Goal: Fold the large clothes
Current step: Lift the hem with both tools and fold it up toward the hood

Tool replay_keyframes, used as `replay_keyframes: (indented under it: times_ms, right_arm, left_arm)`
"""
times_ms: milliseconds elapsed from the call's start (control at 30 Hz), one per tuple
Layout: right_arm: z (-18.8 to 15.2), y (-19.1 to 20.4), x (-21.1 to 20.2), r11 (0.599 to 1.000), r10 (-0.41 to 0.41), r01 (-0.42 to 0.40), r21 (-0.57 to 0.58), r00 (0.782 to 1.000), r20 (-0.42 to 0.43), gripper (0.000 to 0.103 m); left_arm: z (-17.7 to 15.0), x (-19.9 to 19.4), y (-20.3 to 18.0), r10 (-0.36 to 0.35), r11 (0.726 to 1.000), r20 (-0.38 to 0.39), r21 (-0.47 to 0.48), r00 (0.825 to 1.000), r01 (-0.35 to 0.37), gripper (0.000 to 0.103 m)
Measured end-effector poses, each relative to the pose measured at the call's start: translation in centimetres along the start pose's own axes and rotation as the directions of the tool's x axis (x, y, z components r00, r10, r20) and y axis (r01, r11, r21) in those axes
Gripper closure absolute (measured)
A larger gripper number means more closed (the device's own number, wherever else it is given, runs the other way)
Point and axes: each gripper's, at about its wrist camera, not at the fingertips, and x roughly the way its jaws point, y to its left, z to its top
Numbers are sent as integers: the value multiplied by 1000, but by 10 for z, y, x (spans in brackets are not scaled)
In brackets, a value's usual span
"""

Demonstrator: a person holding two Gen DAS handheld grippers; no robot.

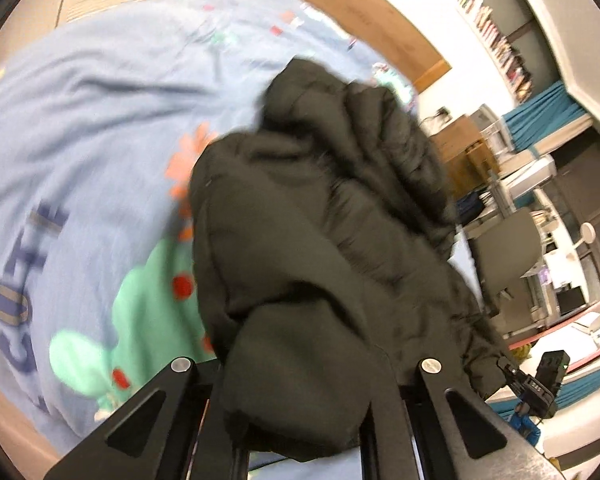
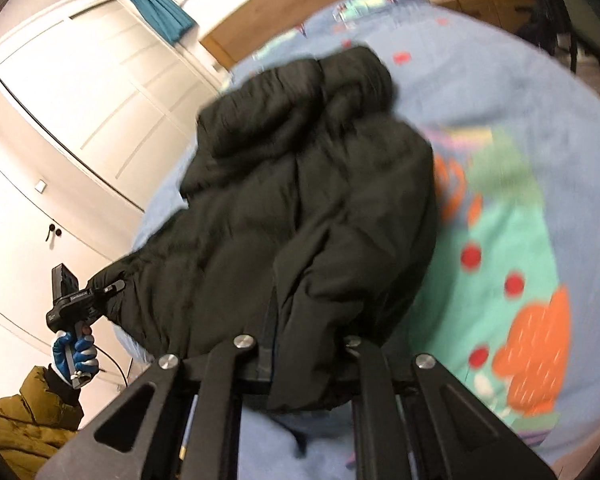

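Observation:
A black puffy jacket [image 1: 324, 216] is held up over a light blue bedspread [image 1: 92, 120] with cactus and flower prints. In the left wrist view my left gripper [image 1: 304, 412] is shut on a thick fold of the jacket's edge; the fingertips are buried in the fabric. In the right wrist view my right gripper [image 2: 300, 364] is shut on another part of the jacket [image 2: 300, 184], which drapes over its fingers. The left gripper also shows at the lower left of the right wrist view [image 2: 112, 290], clamped on the jacket's corner. The right gripper appears at the lower right of the left wrist view [image 1: 512, 372].
The bedspread [image 2: 520, 152] covers the bed under the jacket. White wardrobe doors [image 2: 60, 120] stand to the left in the right wrist view. A wooden headboard [image 1: 360, 12], bookshelves [image 1: 496, 36] and a desk area [image 1: 512, 208] lie beyond the bed.

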Motion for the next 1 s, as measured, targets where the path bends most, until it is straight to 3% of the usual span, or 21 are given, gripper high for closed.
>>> replay_keyframes:
  times_ms: [133,400,533,733,1000]
  right_arm:
    - [47,8,-18,1000,12,-12,7,994,106,92]
    - [172,14,-26,998,-2,-16,61,960,280,92]
    - [240,12,-8,995,-46,16,94,945,325,92]
    - [328,-11,66,982,-155,111,154,934,321,92]
    - [391,-76,198,943,-268,207,260,937,226,92]
  left_arm:
    - [41,-12,-22,-64,998,52,-1,997,64,95]
    - [164,-12,-52,-161,982,172,-70,972,175,94]
    - [220,13,-65,-135,986,202,-65,970,150,93]
    - [297,94,-60,-41,995,191,-84,981,58,92]
    - [353,225,-24,28,992,116,-123,993,-14,84]
